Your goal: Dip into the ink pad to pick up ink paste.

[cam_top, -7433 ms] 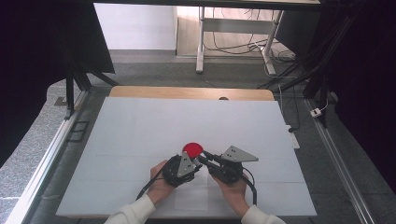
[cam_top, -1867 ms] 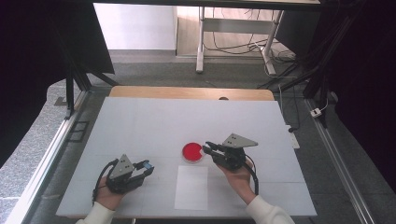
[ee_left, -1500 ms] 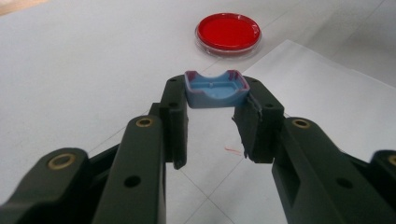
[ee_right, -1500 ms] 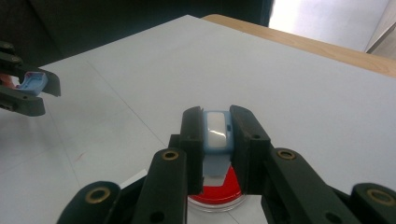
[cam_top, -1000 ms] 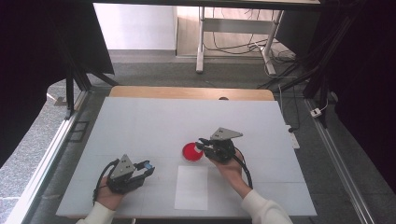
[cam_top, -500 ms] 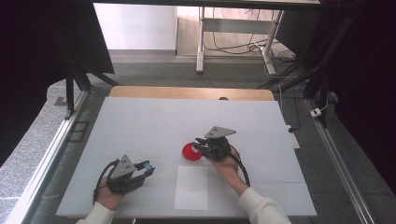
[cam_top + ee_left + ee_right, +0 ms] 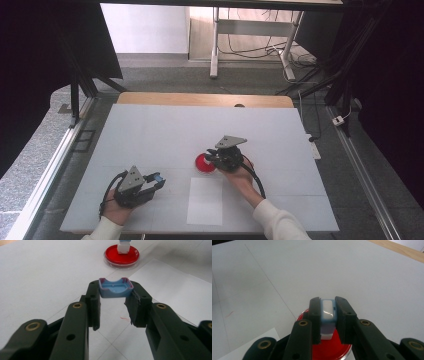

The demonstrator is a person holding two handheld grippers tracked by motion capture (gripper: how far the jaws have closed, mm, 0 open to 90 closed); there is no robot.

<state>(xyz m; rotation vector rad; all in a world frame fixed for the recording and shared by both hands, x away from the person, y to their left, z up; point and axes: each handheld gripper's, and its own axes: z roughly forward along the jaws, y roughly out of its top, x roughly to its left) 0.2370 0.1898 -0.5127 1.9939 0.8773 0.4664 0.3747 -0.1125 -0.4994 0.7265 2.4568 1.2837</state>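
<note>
The right gripper (image 7: 327,315) is clamped on a small blue-and-white block (image 7: 327,312), holding it over the red dish (image 7: 204,163) near the middle of the tabletop (image 7: 165,130). The left gripper (image 7: 114,293) pinches a shallow blue cap (image 7: 115,287) between its tips, well apart to the left. A white sheet (image 7: 205,201) lies just in front of the dish.
</note>
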